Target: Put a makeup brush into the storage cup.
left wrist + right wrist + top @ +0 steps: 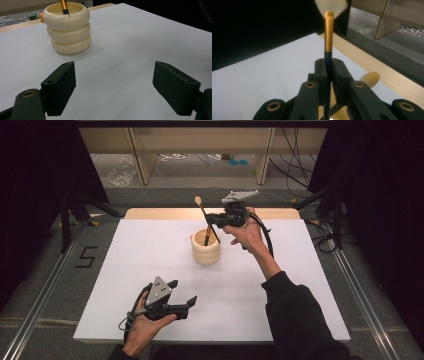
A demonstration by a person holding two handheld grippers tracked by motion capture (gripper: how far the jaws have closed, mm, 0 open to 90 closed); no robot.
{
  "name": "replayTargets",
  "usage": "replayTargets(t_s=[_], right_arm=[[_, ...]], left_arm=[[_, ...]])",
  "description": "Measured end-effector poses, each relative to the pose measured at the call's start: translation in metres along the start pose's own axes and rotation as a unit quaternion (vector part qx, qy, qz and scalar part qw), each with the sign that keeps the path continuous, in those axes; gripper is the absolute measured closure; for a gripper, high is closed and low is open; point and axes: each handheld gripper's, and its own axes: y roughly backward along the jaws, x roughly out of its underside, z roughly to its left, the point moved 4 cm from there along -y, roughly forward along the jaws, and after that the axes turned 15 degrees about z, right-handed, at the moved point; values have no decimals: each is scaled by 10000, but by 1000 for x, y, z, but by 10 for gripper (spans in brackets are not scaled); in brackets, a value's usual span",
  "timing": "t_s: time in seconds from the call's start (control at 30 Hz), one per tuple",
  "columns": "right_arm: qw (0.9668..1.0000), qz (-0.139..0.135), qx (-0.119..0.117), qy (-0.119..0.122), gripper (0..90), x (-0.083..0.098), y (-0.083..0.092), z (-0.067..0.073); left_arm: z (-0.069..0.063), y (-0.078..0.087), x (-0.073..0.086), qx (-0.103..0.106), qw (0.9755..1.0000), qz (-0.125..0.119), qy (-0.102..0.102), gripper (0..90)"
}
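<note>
A cream ribbed holder [205, 251] [68, 37] stands upright on the white table, past its middle. My right gripper [209, 219] [329, 72] hovers just above the holder, shut on the black handle of a brush [201, 209] [328, 32]. The brush has a gold ferrule and pale bristles pointing up and away; its handle slants down toward the holder's mouth. A gold-and-black stick [64, 7] rises from the holder. Under the right jaws lies a pale wooden oval head [370, 78]. My left gripper [185, 291] [113, 82] rests low near the front edge, open, with nothing between its jaws.
The white tabletop [150, 270] ends in a wooden strip [150, 213] at the far side. Beyond it stand wooden shelf legs [140, 160], with cables on the floor. Metal rails [45, 290] run along both sides of the table.
</note>
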Motion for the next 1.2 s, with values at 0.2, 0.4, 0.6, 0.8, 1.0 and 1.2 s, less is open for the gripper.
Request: replayTargets(t_s=[0.2, 0.4, 0.6, 0.8, 1.0, 1.2], right_arm=[[9999, -58, -24, -104, 833, 1, -2, -3], [9997, -150, -36, -179, 832, 0, -4, -6], [9994, -226, -29, -252, 833, -1, -6, -7], [9994, -230, -22, -240, 832, -2, -9, -7], [9992, -296, -28, -253, 833, -4, -12, -9], [9990, -330, 12, -305, 832, -3, -18, -12]], left_arm=[[-1, -1, 0, 14, 10000, 15, 16, 187], [-1, 0, 1, 13, 10000, 15, 30, 187], [-1, 0, 0, 14, 10000, 9, 29, 187], [-1, 0, 0, 13, 10000, -9, 24, 187], [-1, 0, 0, 26, 10000, -12, 49, 187], [-1, 0, 0, 27, 10000, -12, 30, 187]])
